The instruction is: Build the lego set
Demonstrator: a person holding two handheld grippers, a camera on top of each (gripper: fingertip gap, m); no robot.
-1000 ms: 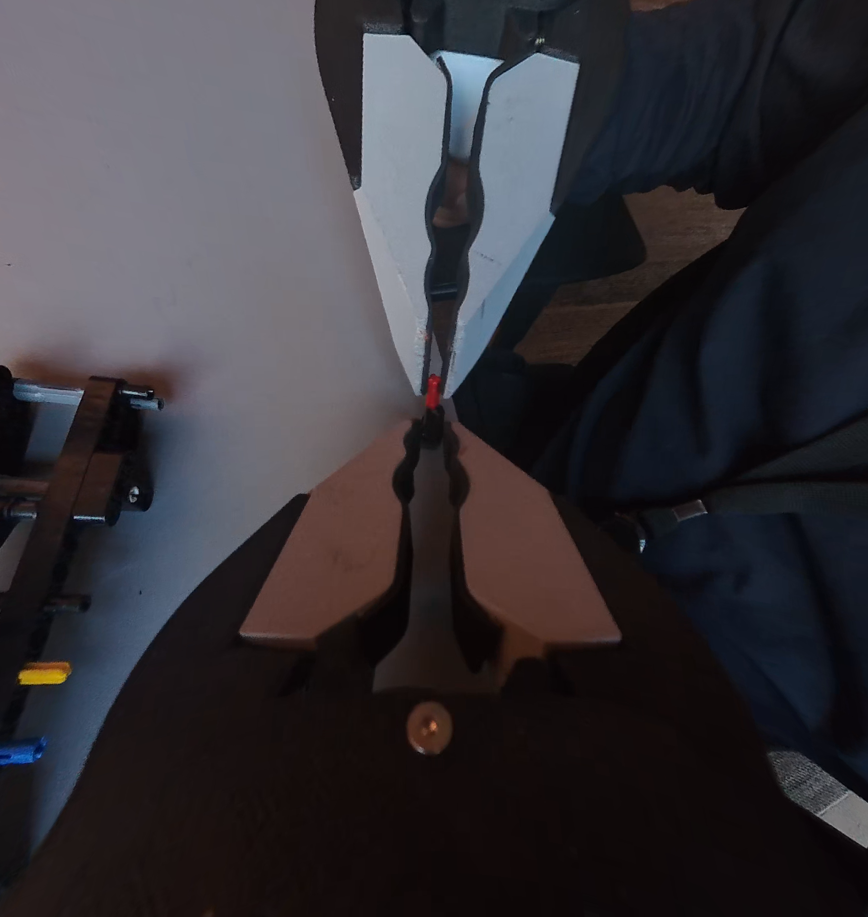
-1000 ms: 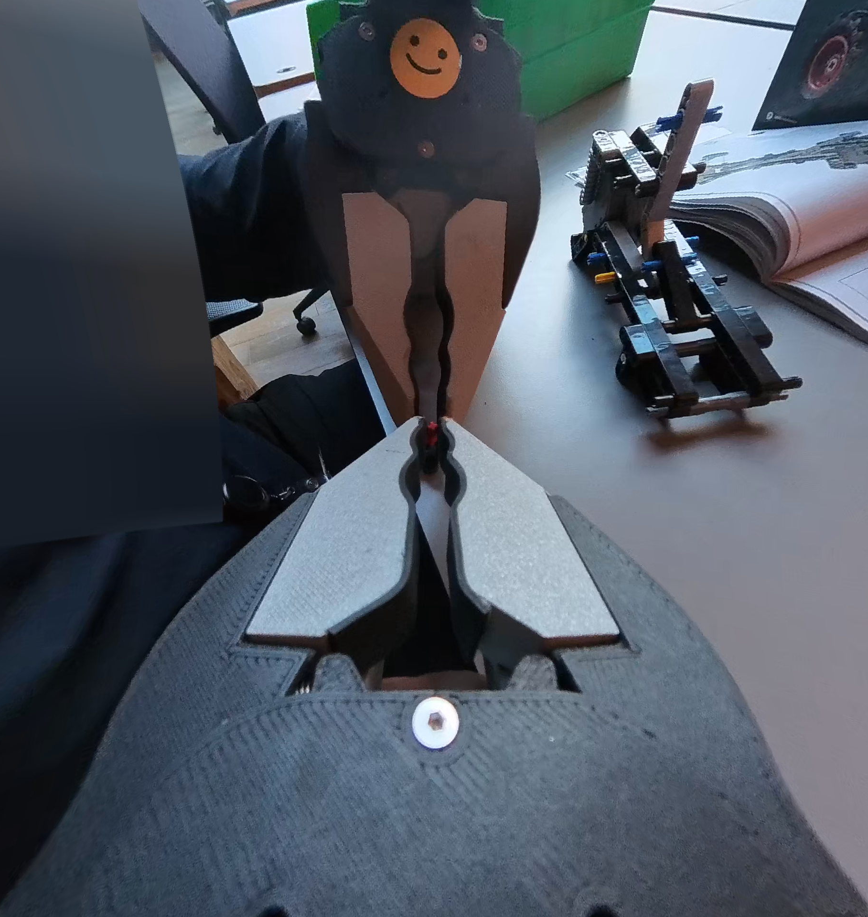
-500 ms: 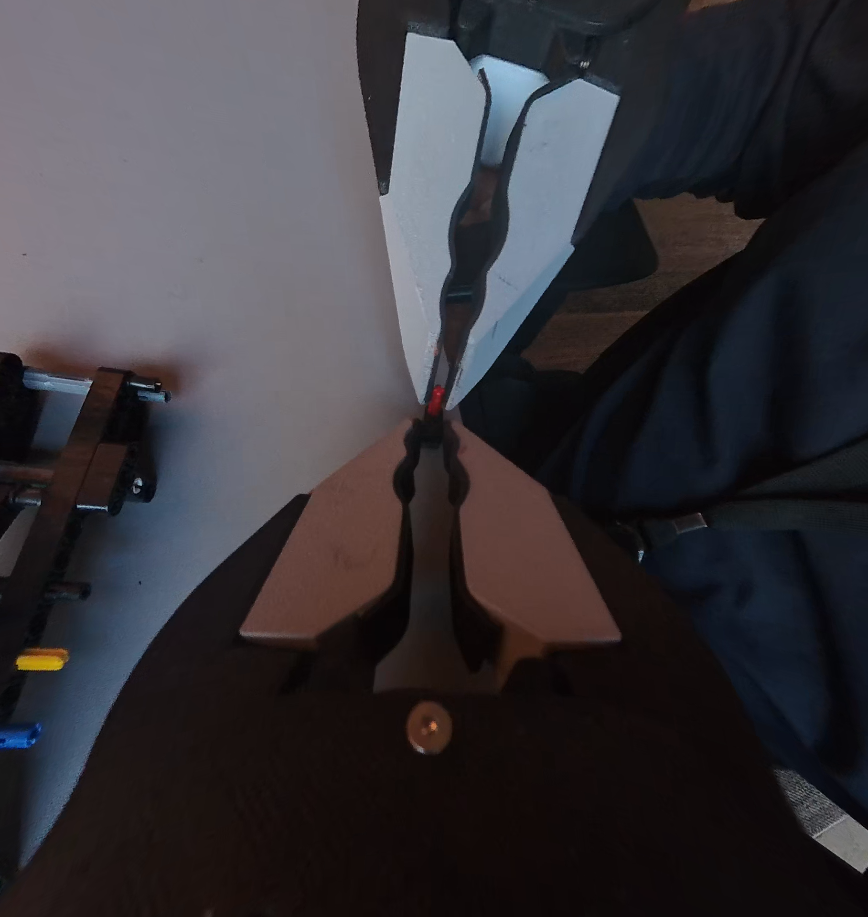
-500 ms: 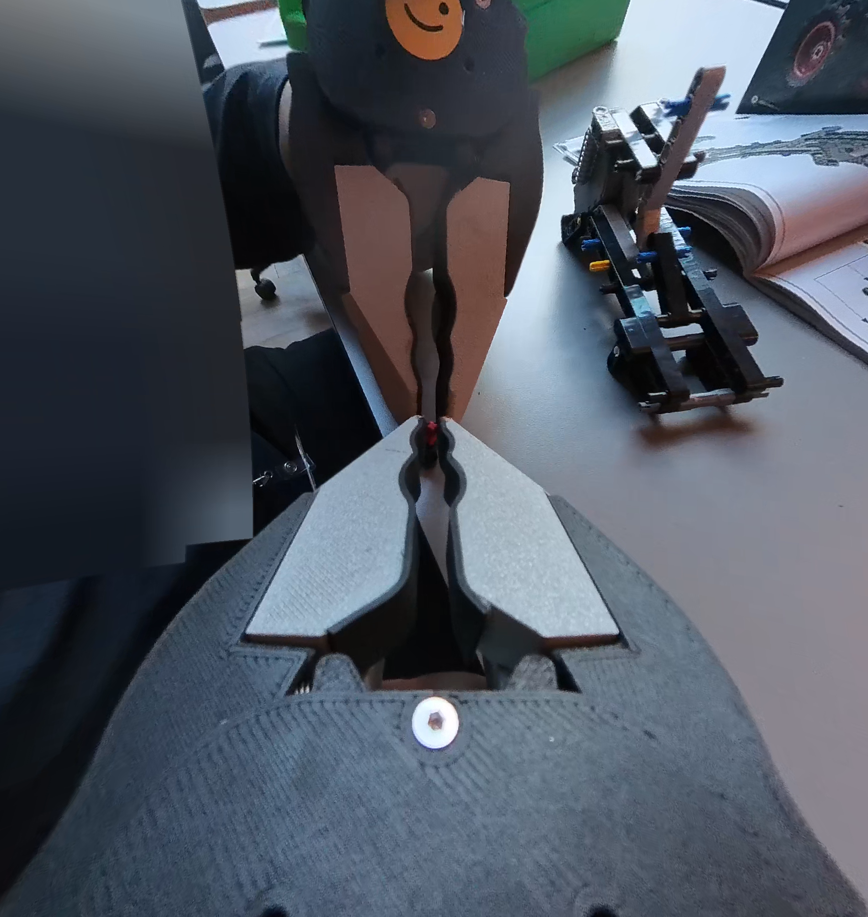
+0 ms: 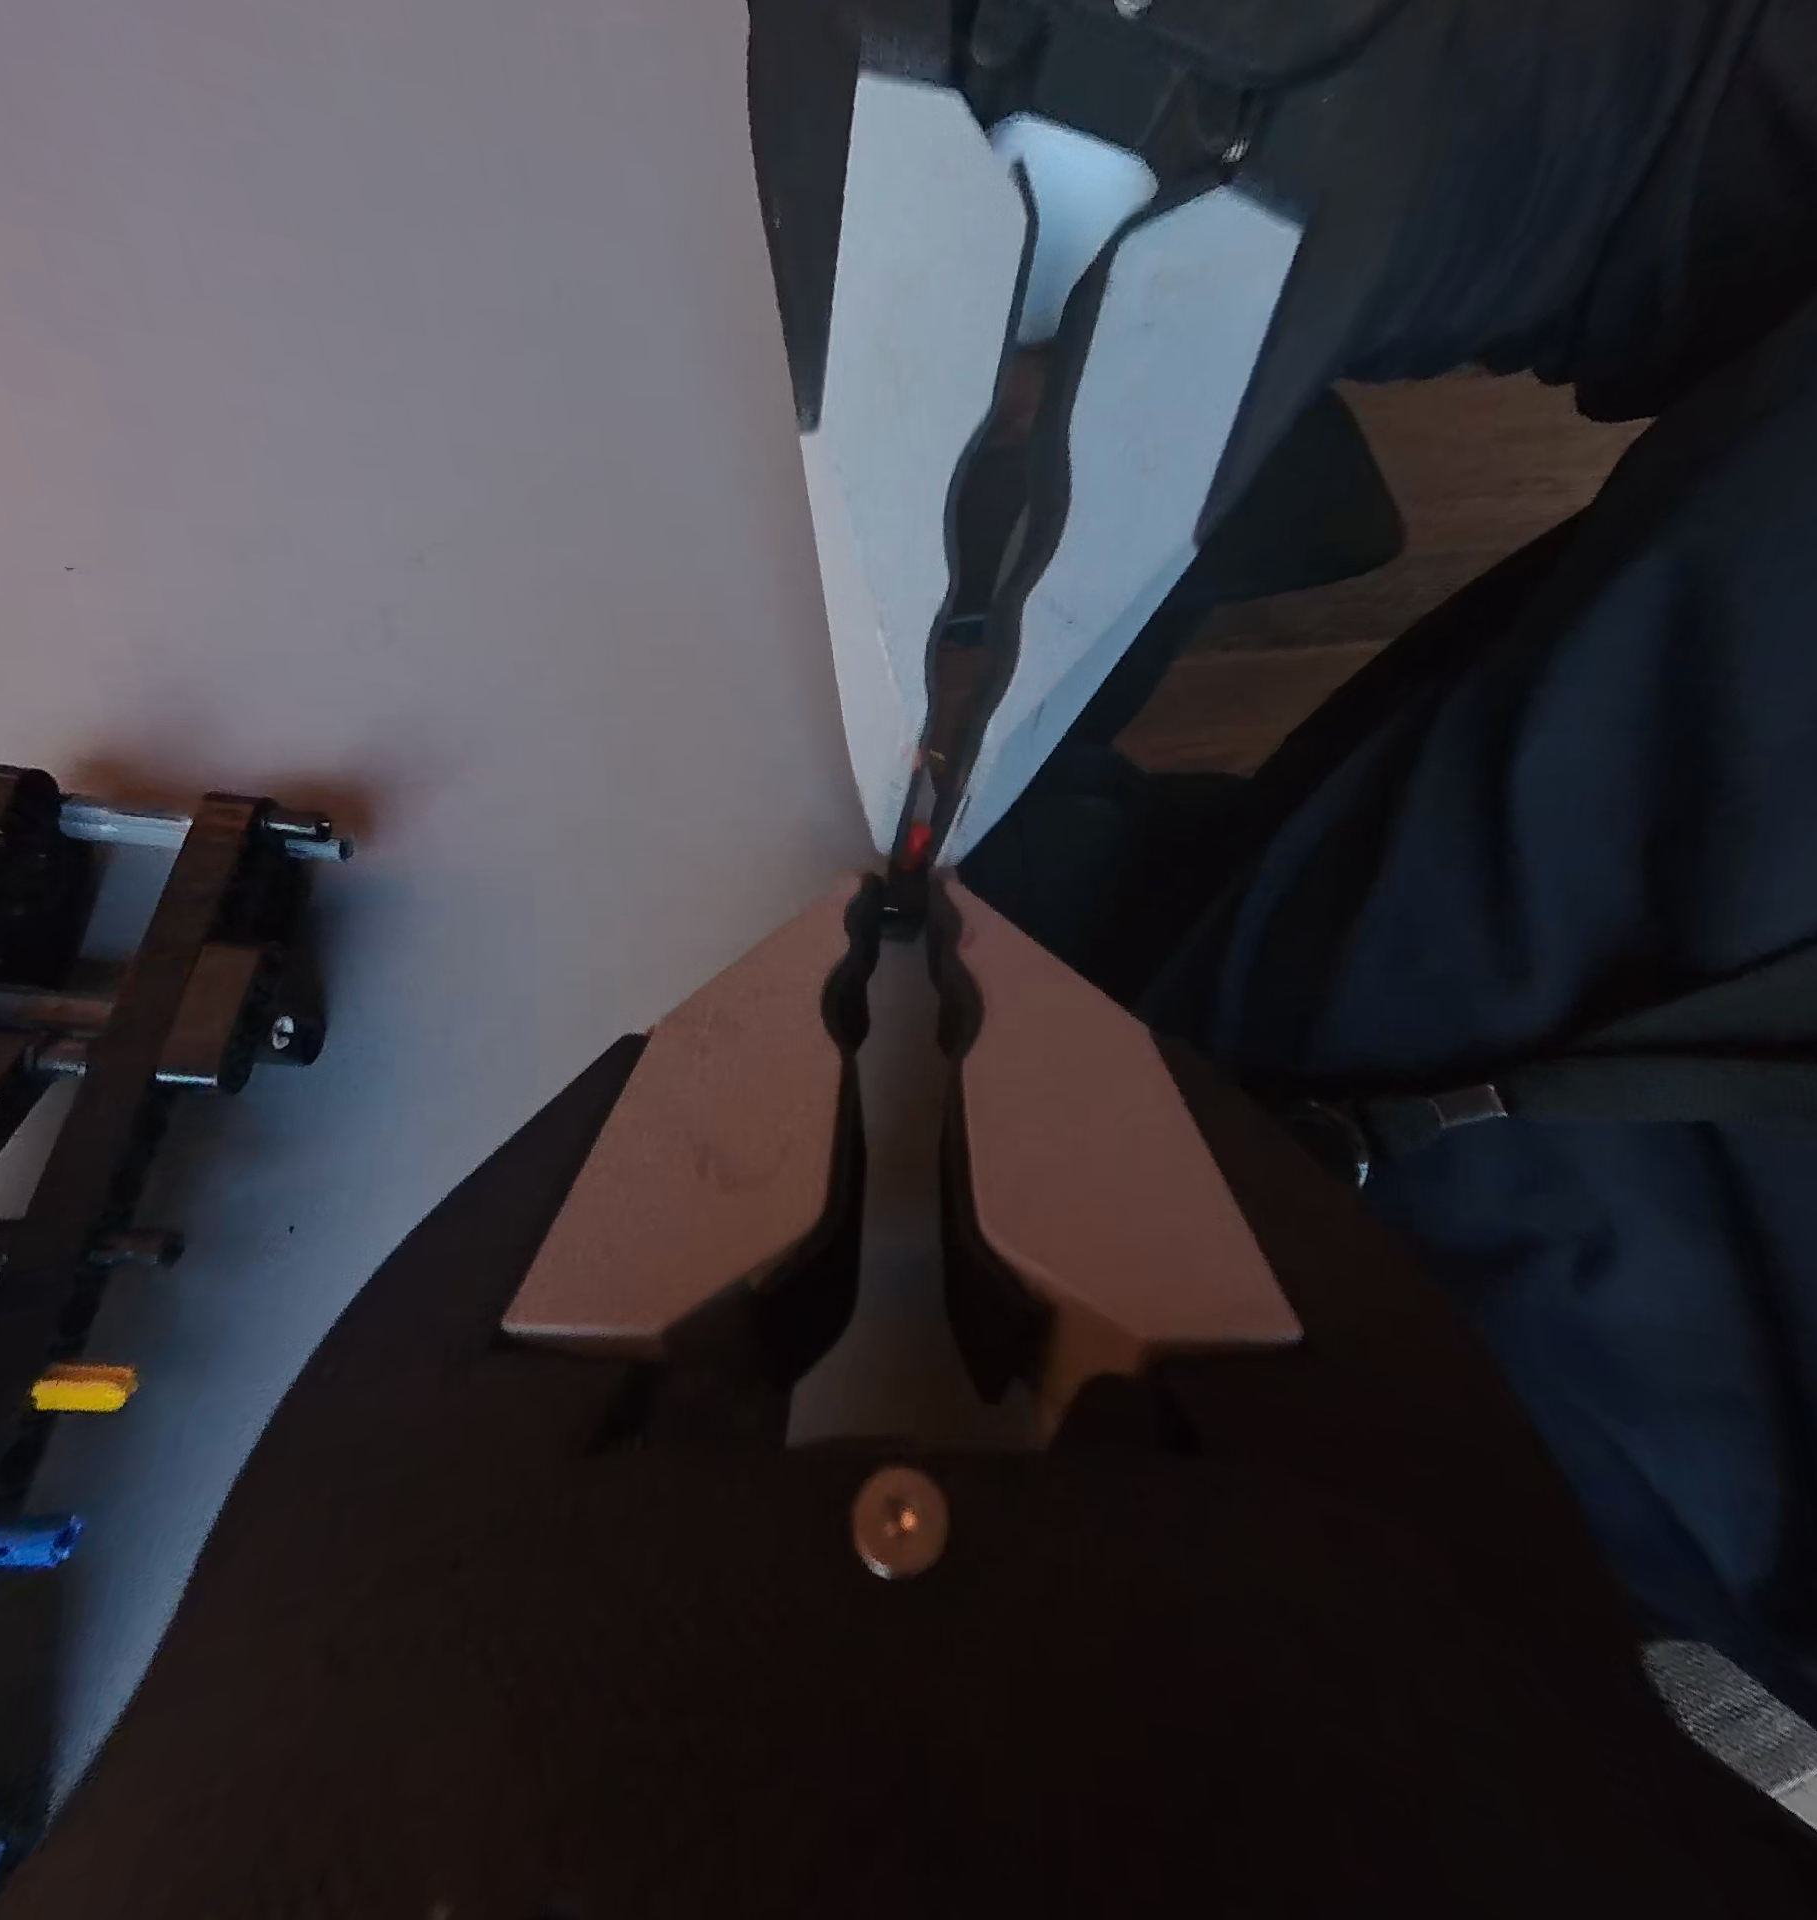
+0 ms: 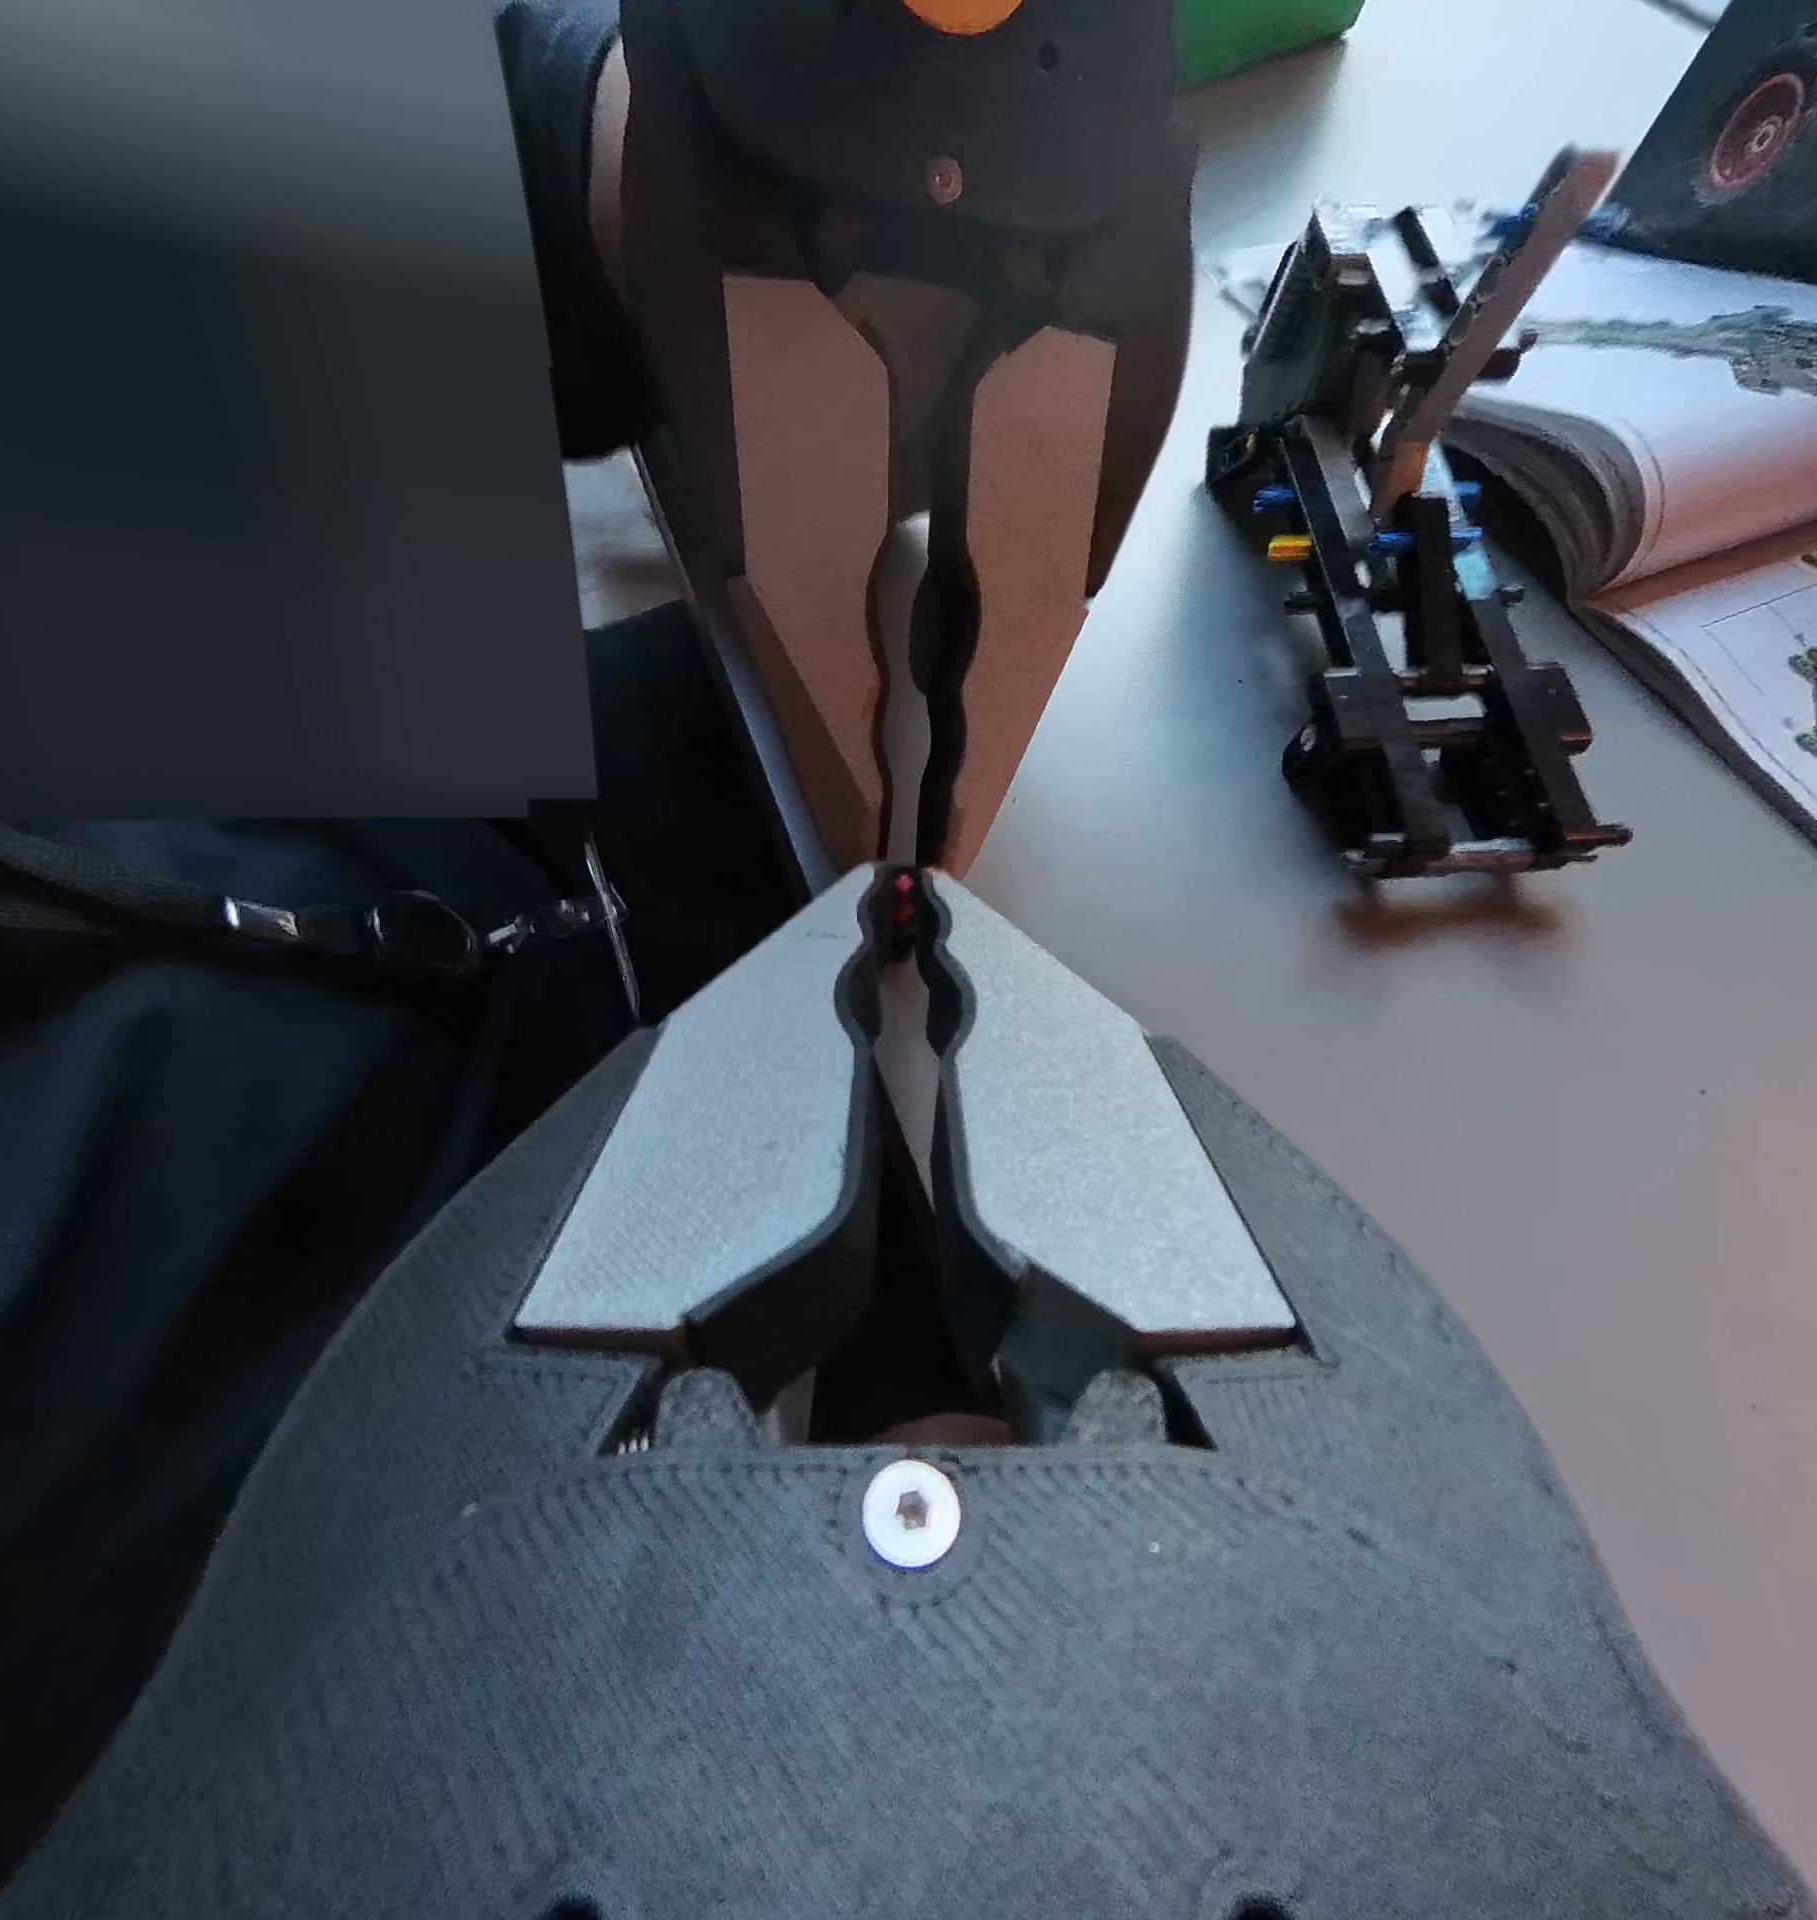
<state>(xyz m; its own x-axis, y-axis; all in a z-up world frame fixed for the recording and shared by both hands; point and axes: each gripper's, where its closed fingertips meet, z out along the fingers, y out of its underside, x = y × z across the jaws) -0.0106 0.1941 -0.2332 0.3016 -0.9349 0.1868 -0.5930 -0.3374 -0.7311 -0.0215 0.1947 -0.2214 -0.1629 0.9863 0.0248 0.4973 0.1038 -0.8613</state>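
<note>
My two grippers meet tip to tip above the table's front edge. In the left wrist view my left gripper, with brown fingers, is shut on a small black piece. My right gripper, with pale grey fingers, comes in from above and is shut on a small red pin. In the right wrist view my right gripper pinches the red pin, and my left gripper points down at it. Pin and black piece touch end to end. How far they are joined is hidden.
A long black Lego chassis with blue and yellow pins lies on the grey table; it also shows in the left wrist view. An open instruction booklet lies beyond it, a green box farther back. A person's dark clothing is close beside the grippers. My two grippers' fingertips are within a few centimetres of each other.
The grippers stay tip to tip. Each now looms closer and more tilted in the other's view. Less of the red pin shows between the tips.
</note>
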